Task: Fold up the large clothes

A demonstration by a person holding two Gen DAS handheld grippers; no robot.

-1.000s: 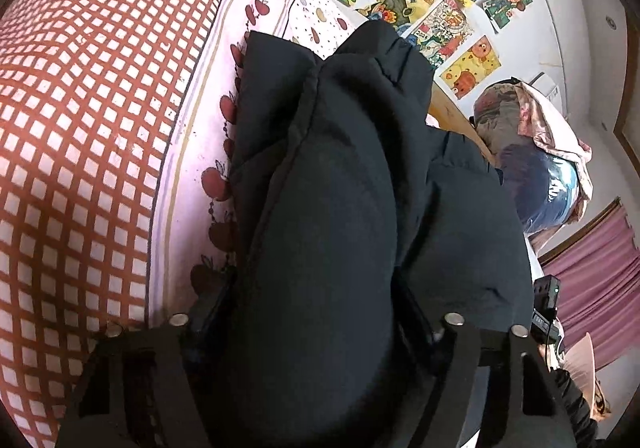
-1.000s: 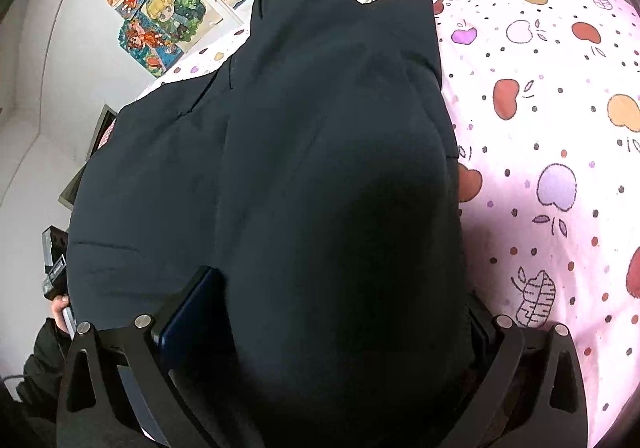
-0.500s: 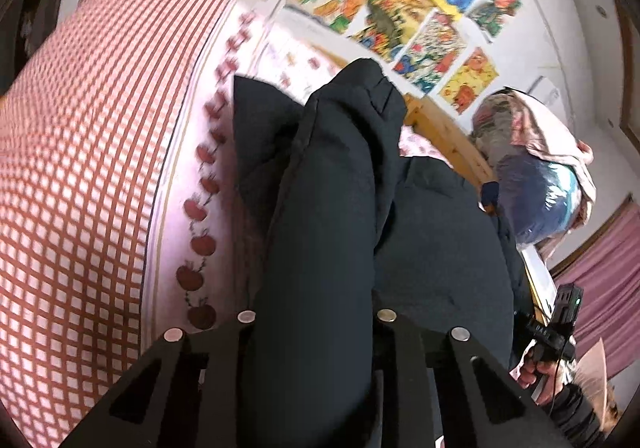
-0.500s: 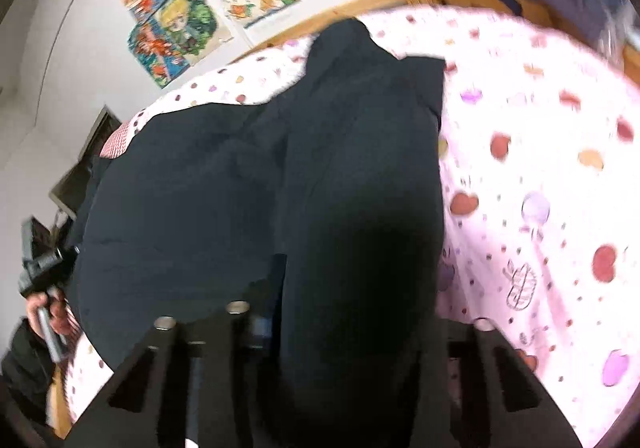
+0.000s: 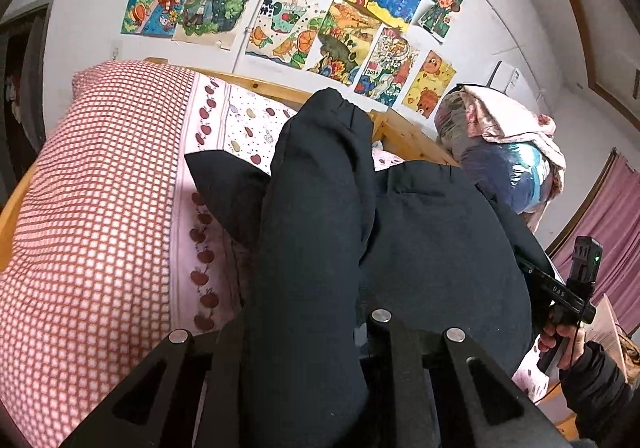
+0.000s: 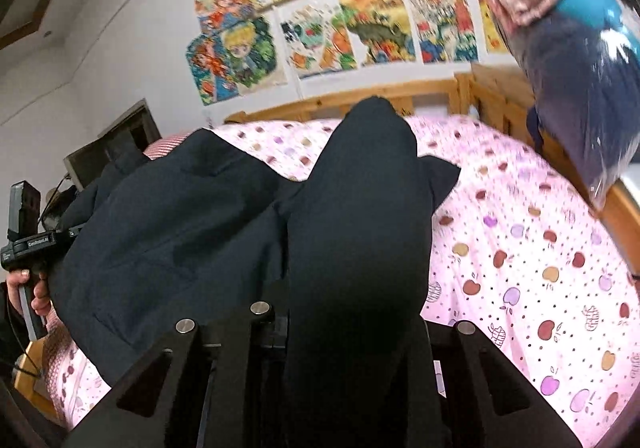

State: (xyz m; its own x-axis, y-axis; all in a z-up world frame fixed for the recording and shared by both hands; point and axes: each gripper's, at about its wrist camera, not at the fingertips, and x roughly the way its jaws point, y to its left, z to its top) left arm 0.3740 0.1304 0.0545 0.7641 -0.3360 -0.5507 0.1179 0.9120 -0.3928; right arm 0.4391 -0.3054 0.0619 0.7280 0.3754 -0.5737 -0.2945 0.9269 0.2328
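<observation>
- A large, dark navy padded jacket (image 5: 432,240), matte and puffy, lies on the bed; two thick folds of it are raised off the bedding, one in each gripper.
- The black left gripper (image 5: 304,332) has just been closing, and its jaws now pinch a rounded, tube-like fold of the jacket that runs up between them to a gathered end.
- The black right gripper (image 6: 352,322) has likewise just been closing; its jaws clamp a second smooth, bulging fold of the same jacket.
- In the left wrist view the right hand (image 5: 560,340), in a dark sleeve, grasps the other gripper's handle at the jacket's far edge; in the right wrist view the left hand (image 6: 30,288) does the same.
- The pink cotton bedsheet (image 6: 520,268) is printed with small apples and dots in red, purple and orange.
- One plump cushion in red-and-white check (image 5: 92,216) sits beside the jacket.
- The pale wooden bed frame (image 6: 436,92) has slatted rails along two sides.
- One clear, glossy plastic bag (image 5: 516,176) stuffed with blue fabric stands at the bed's corner, a pinkish floral cloth draped over it.
- Colourful hand-drawn paper pictures (image 5: 288,4) cover the white wall, overlapping; their count is unclear.
- A mauve curtain (image 5: 608,224) hangs at the edge.
</observation>
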